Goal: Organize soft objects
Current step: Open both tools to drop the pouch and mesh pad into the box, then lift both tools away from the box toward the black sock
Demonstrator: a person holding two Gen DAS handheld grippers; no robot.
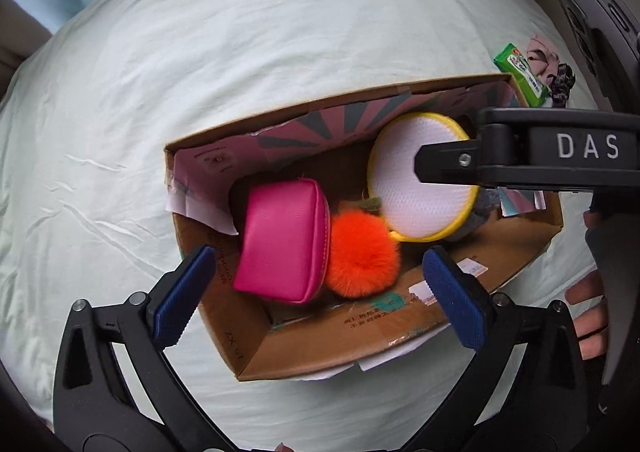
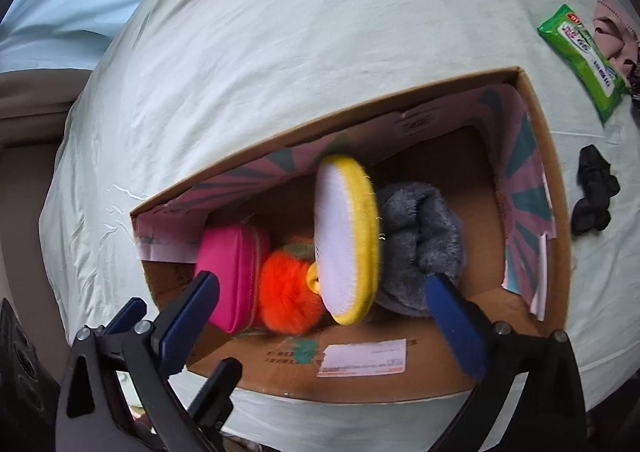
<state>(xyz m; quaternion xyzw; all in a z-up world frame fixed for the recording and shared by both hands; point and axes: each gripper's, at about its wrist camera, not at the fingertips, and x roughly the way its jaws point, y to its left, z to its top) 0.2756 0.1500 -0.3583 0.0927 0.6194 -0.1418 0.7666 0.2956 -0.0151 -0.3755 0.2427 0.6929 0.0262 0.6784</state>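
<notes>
Pale green wrinkled sheet, beige surround, soft daylight

Grey plush, perhaps a sock, half hidden behind yellow-rimmed disc.

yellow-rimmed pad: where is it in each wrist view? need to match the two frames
Left wrist: yellow-rimmed pad sits right of centre inside the box, white face to the camera, partly behind the right gripper's finger.
Right wrist: pad is at centre, seen nearly edge-on, between the orange pompom and the grey plush.
Shared landmark: the pink pouch, left of the pompom in both.
</notes>
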